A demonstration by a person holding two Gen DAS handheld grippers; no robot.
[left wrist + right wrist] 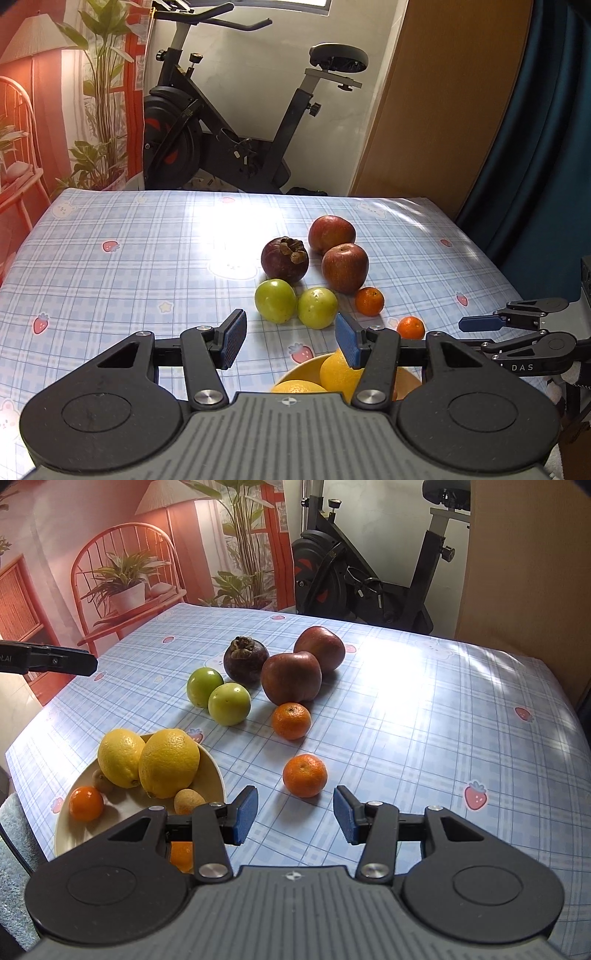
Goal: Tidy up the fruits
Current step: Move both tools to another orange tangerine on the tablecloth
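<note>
Glossy tablecloth [406, 716], matt plastic grippers.
2 lemons [168, 762] look pebbled; apples [291, 677] shiny; bowl [218, 775] smooth.

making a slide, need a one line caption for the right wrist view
Open right tool facing a tangerine on the checked tablecloth, bowl of lemons at left.

Both wrist views low, forward, sharing fruits [314, 273]

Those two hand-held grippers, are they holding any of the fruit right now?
No. The left hand-held gripper and the right hand-held gripper are both open and empty; the nearest mandarin lies on the table ahead of the right one, untouched.
</note>
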